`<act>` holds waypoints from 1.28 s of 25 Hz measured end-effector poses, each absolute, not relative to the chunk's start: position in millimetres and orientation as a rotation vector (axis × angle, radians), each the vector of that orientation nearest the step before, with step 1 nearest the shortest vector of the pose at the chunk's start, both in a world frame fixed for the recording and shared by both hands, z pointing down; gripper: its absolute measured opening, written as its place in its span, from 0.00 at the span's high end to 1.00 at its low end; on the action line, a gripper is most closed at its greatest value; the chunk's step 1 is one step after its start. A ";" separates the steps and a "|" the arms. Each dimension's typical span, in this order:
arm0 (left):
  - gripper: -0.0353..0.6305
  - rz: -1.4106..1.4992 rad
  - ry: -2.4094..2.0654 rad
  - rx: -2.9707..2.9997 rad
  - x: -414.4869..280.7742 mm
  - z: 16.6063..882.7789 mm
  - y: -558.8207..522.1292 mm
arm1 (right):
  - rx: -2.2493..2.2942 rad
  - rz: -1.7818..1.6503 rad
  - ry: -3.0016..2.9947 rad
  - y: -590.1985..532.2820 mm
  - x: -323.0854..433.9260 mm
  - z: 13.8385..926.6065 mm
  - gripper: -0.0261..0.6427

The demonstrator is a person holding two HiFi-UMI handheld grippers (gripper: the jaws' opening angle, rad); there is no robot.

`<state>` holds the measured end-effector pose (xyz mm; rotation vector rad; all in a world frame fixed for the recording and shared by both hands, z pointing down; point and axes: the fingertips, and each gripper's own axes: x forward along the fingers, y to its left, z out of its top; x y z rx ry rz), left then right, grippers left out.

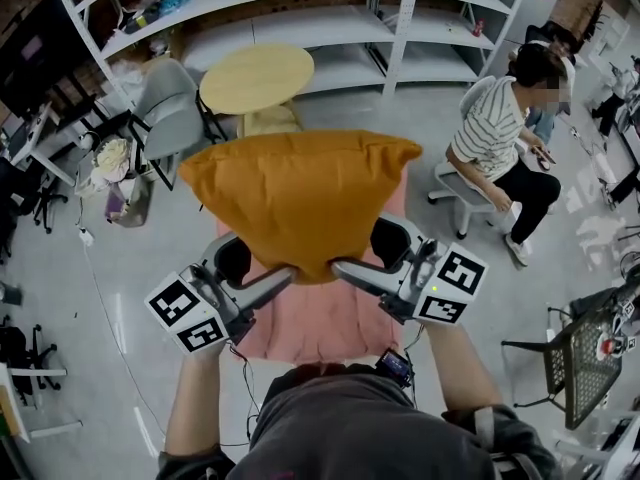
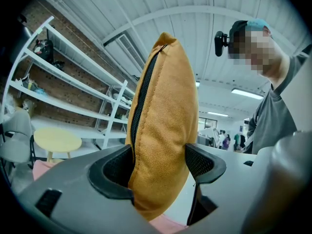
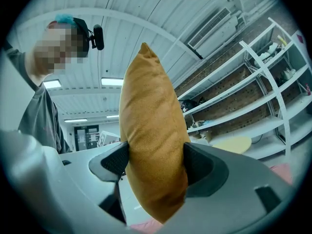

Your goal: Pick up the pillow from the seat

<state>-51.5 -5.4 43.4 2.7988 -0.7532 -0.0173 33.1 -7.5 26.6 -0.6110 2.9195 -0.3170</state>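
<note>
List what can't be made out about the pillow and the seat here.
Seat: head view, mostly covered by the pillow and the person; only a pink patch shows.
Gap between pillow and seat: head view looks steeply down, cannot tell.
Pillow's broad faces: both gripper views see it edge-on.
Items on the shelf: head view, too small.

The pillow (image 1: 300,198) is above the seat (image 1: 300,333), its near edge clamped between the left gripper (image 1: 262,268) on the left and the right gripper (image 1: 362,254) on the right. Beyond it stands a round table (image 1: 257,76), with a chair (image 1: 170,108) to its left and shelving (image 1: 300,26) behind. A seated person (image 1: 495,133) is at the right.
</note>
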 end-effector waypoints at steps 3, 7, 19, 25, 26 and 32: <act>0.42 -0.029 -0.754 2.794 -47.8 40.8 -4.0 | -0.616 -0.312 2.923 -5.9 36.6 23.2 0.45; 0.42 -0.033 -0.744 2.786 -45.3 41.7 -3.6 | -0.626 -0.311 2.927 -5.1 38.7 22.7 0.45; 0.42 -0.024 -0.729 2.764 -40.8 48.9 -6.5 | -0.641 -0.339 2.932 -7.4 42.5 29.6 0.45; 0.42 -0.026 -0.726 2.756 -40.3 52.0 -7.5 | -0.642 -0.352 2.933 -8.8 43.3 32.8 0.45; 0.42 -0.027 -0.726 2.754 -40.6 52.6 -7.8 | -0.642 -0.354 2.934 -9.1 42.9 33.1 0.45; 0.42 -0.025 -0.720 2.751 -41.6 54.9 -12.0 | -0.651 -0.361 2.937 -13.0 41.8 35.5 0.45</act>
